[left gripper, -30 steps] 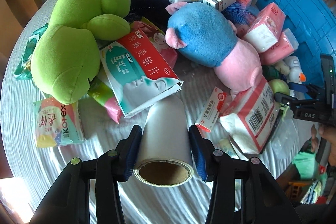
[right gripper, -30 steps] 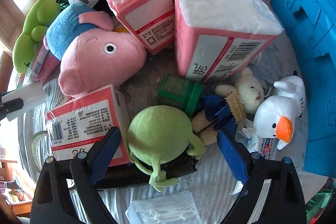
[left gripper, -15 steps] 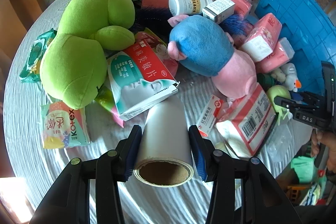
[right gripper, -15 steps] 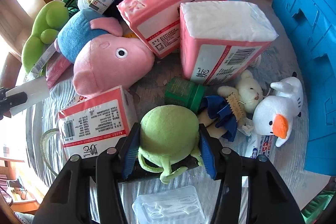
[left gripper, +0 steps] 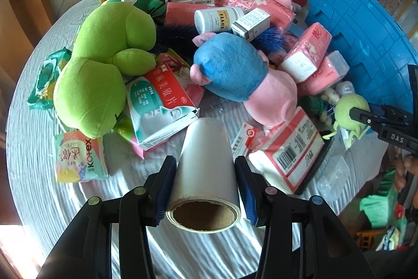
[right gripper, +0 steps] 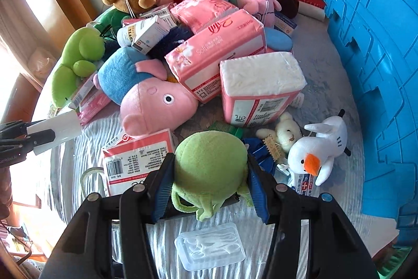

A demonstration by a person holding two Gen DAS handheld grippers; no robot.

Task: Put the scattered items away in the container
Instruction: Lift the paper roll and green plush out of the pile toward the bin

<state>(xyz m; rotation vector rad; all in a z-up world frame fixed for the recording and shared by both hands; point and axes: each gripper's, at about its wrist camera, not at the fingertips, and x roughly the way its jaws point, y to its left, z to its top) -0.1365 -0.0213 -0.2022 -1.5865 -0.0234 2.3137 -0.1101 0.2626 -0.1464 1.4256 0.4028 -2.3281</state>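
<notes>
Left gripper (left gripper: pixel 206 190): both blue pads pressed flat against the sides of a white roll (left gripper: pixel 205 161), jaws narrow, firm hold. Roll's long axis runs straight forward along the fingers, tilted down toward the table (left gripper: pixel 39 148). Open cardboard core faces the camera; far end points at the medicine box (left gripper: pixel 162 106). Near end projects back past the pads; far end reaches well beyond the fingertips. In the right wrist view the same roll appears at the left edge, clear of the cloth.

Right gripper (right gripper: pixel 210 182): pads on either side of a round green plush (right gripper: pixel 211 166), closed on it at mid-width. Plush sits centred between the fingers, its thin limbs dangling below the pads. No clear long axis. Its face is hidden from this camera.

Blue crate (right gripper: pixel 371 64) stands at the right, its inside cut off by the frame. Pink pig plush (right gripper: pixel 154 106), tissue packs (right gripper: pixel 261 85) and white duck (right gripper: pixel 321 148) lie ahead on the table. A dark object under the green plush is mostly covered; I cannot identify it. A clear plastic case (right gripper: pixel 209 250) lies below the right fingers.
</notes>
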